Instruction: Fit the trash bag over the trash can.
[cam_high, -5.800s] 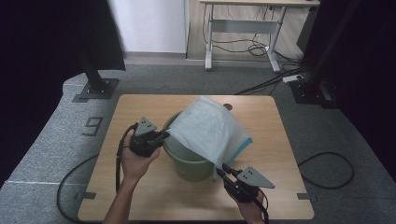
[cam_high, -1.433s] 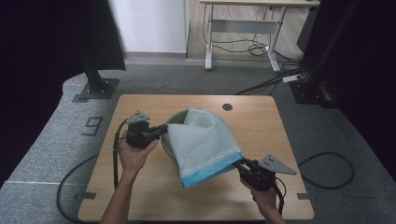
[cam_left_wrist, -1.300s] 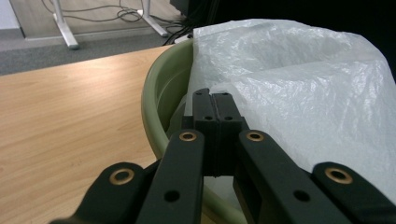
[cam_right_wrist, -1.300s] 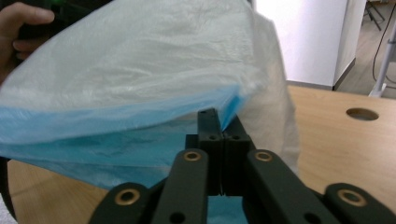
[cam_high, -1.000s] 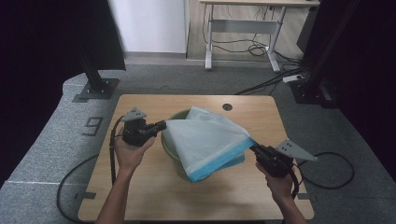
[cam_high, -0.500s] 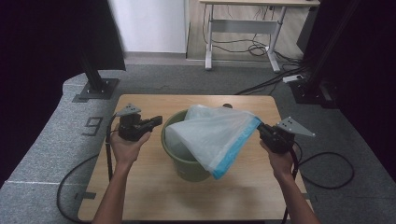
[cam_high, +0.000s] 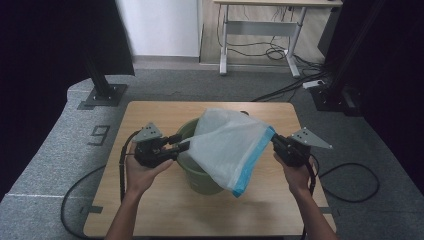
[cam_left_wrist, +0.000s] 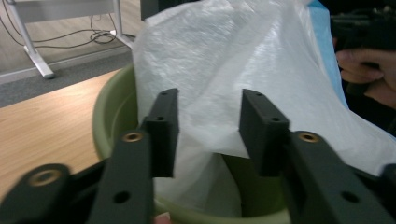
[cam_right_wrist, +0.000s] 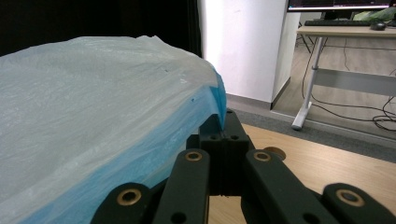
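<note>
Lining the bin (cam_high: 200, 172): the right gripper (cam_high: 276, 143) is pinching the bag (cam_high: 227, 145) by its blue hem while the left gripper (cam_high: 181, 145), jaws just opening and standing spread, is reaching for the film draped over the bin rim. Keep the hem taut and catch one layer before closing.

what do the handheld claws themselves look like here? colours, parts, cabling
Both are black. The left claw and right claw each carry a grey three-cornered plate on top. Each trails a black cable off the table to the floor. Close up, the jaws are flat rectangular black pads on linkage arms with brass-coloured pivot pins. Forearms are bare, no sleeves or gloves visible.
</note>
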